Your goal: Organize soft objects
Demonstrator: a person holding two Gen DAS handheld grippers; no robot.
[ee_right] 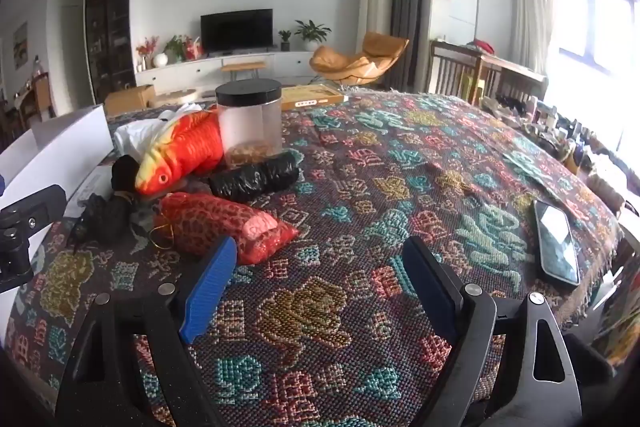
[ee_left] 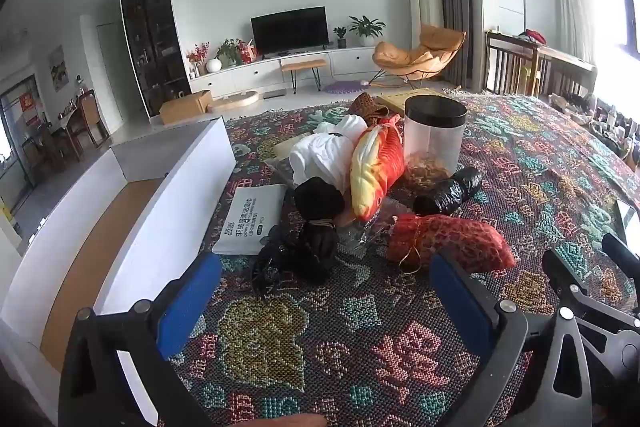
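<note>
A pile of soft things lies on the patterned cloth (ee_left: 540, 167). An orange plush fish (ee_left: 378, 171) leans on a white garment (ee_left: 324, 151). In front of it sit a red patterned pouch (ee_left: 452, 241), a black drawstring bag (ee_left: 316, 243) and a black rolled bundle (ee_left: 448, 191). My left gripper (ee_left: 320, 303) hovers open just short of the pile, nothing between its blue pads. To the right my right gripper (ee_right: 320, 291) is also open over bare cloth (ee_right: 400, 167), with the red pouch (ee_right: 224, 223) by its left finger. The fish (ee_right: 180, 151) lies beyond.
A clear jar with a black lid (ee_left: 434, 135) stands behind the fish. A white open box (ee_left: 132, 211) flanks the pile on the left, with a white packet (ee_left: 252, 219) beside it. A phone (ee_right: 557, 243) lies near the cloth's right edge. A flat wooden tray (ee_right: 312, 98) sits at the back.
</note>
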